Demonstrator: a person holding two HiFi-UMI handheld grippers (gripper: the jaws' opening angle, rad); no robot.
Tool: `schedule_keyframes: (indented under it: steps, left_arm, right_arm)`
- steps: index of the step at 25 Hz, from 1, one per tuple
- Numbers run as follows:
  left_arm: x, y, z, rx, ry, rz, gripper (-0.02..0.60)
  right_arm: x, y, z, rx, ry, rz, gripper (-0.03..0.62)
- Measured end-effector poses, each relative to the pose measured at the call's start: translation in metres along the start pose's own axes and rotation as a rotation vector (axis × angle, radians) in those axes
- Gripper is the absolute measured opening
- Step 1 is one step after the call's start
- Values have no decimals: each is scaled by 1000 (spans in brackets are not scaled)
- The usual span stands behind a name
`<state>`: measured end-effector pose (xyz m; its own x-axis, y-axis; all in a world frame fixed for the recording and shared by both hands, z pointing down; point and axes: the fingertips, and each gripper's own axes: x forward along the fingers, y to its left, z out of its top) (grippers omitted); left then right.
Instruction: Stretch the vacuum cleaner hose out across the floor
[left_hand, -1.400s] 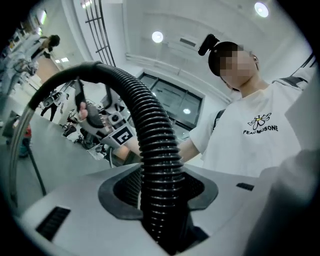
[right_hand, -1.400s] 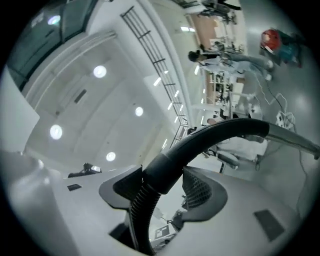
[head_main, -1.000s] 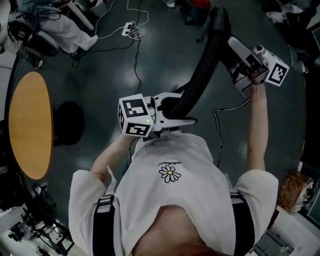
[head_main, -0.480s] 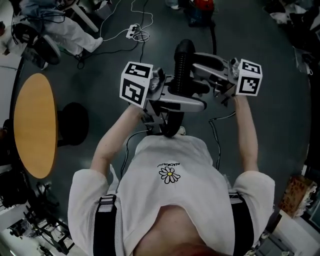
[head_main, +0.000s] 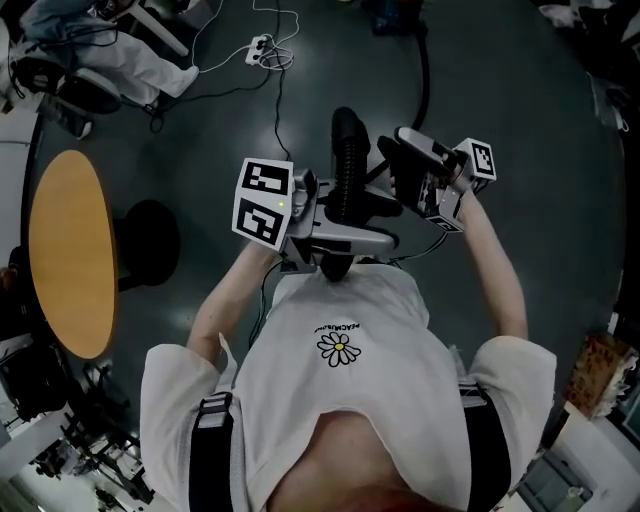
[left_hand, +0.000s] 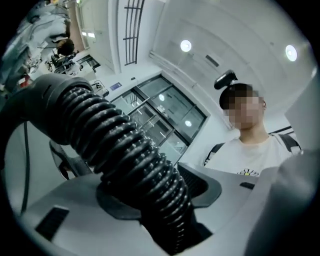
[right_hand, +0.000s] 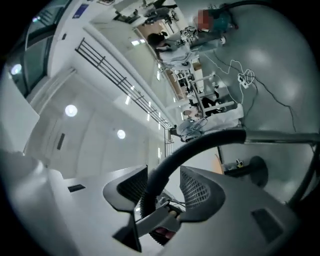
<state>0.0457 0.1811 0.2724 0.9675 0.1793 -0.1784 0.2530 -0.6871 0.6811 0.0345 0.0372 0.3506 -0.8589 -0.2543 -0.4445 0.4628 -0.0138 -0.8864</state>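
Note:
The black vacuum hose (head_main: 348, 160) rises in front of my chest and runs on as a thinner black tube (head_main: 424, 70) toward the vacuum at the top edge. My left gripper (head_main: 335, 236) is shut on the ribbed hose (left_hand: 110, 130), which fills the gap between its jaws (left_hand: 155, 196). My right gripper (head_main: 386, 180) reaches in from the right, close beside the left one. Its jaws have just been closing, and the hose (right_hand: 200, 142) sits pinched between them (right_hand: 160, 189).
An orange round table (head_main: 65, 250) stands at the left, with a black round base (head_main: 145, 245) beside it. A white power strip and cable (head_main: 262, 50) lie on the dark floor at the back. A thin black cable (head_main: 440, 300) runs by my right side.
The right gripper came down from high on the right, rolled over, and now sits beside the left gripper on the hose. The left gripper rose a little and turned. The hose now stands short and upright.

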Motion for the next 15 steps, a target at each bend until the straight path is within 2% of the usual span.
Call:
schedule_keyframes:
  steps: [3,6,9,12,15]
  left_arm:
    - [11,-6,-18,70,129,-16,232]
    - [18,-20,-49,119,228,-57,224]
    - [25,-25,-81,152,367,-85,219]
    - [29,-33,-92,153,406,-139,204]
    - [34,-36,-98,155,453,-159,192]
  right_arm:
    - [22,-5,-11,77,69,-65,193]
    - [29,-4,-13,162,40,-91,200]
    - [29,-9,-19,224,58,-147,206]
    - [30,-15,-28,296,89,-172,206]
    - [28,-21,-35,364,96,-197,206]
